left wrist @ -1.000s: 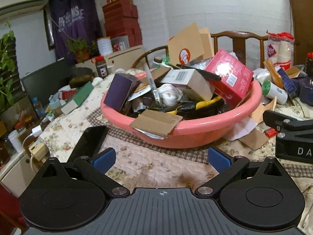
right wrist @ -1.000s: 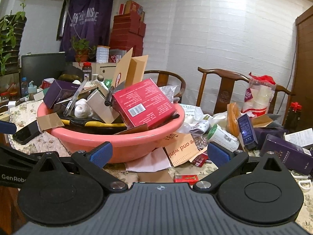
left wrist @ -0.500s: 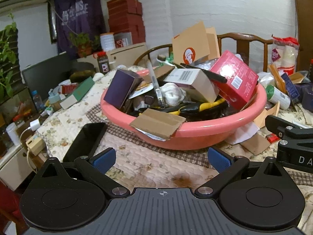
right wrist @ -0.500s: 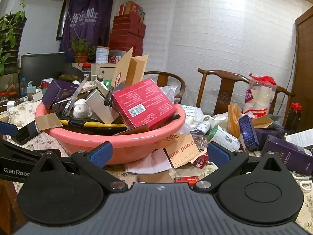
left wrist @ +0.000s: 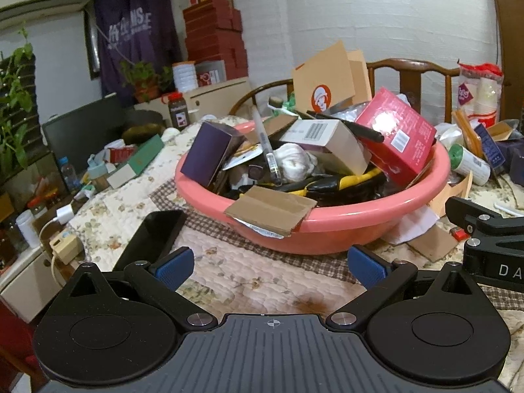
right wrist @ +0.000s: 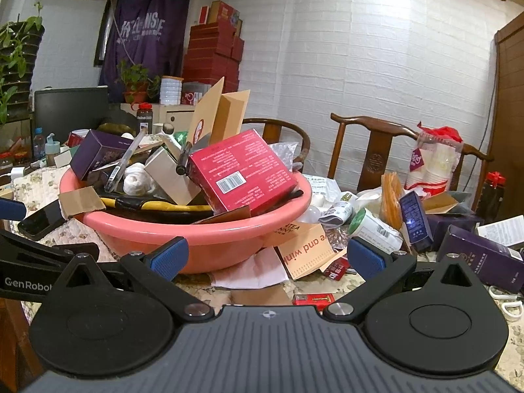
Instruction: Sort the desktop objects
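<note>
Left wrist view: the left gripper (left wrist: 271, 267) and right gripper (right wrist: 267, 257) hover at the desk's near edge, jaws spread and empty, both facing the overfull pink basin (left wrist: 344, 226) mid-desk, probably so either can pick out the next item.

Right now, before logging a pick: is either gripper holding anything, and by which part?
Nothing is held. The left gripper and right gripper are both open and empty, short of the pink basin.

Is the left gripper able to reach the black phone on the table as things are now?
Probably yes. The left gripper is open, and the black phone lies flat on the quilt just beside its left finger, outside the pink basin, with nothing on top.
</note>
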Available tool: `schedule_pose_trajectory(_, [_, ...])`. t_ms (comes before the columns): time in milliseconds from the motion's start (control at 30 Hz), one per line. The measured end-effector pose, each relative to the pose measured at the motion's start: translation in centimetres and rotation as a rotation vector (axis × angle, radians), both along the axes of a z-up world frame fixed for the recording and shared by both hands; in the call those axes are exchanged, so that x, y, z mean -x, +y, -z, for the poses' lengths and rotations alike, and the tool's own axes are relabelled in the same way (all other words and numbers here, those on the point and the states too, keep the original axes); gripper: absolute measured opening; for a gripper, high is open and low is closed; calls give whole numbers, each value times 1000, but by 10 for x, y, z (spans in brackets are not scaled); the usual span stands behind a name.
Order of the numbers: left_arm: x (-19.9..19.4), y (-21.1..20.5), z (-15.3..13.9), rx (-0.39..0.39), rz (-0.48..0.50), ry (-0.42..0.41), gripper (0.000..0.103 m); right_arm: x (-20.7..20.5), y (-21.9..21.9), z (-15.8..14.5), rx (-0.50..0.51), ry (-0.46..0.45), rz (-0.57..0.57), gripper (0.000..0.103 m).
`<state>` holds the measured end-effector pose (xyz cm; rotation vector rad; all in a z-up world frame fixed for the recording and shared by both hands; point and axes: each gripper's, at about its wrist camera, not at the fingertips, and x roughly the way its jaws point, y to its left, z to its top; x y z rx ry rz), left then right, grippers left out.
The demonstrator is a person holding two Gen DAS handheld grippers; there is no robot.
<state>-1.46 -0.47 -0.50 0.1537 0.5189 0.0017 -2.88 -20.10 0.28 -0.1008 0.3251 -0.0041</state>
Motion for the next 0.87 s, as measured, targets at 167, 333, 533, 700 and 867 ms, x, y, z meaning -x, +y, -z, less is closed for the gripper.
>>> schedule_pose_trajectory(167, [0, 1, 0, -1, -2, 2, 103, 0, 2, 0, 2, 1, -2, 103])
schedule_pose_trajectory(333, [1, 3, 0, -3, 0, -2, 103, 2, 3, -1, 3, -3, -3, 103])
schedule_pose_trajectory(533, [2, 4, 0, -8, 4, 0, 103, 3, 4, -2, 5, -5, -3, 103])
schedule_pose_trajectory(700, [3, 5, 0, -5, 5, 2, 103, 4, 5, -2, 4, -6, -4, 103])
schedule_pose_trajectory(867, [3, 6, -1, 0, 4, 5, 103, 4, 5, -2, 3, -8, -5, 103])
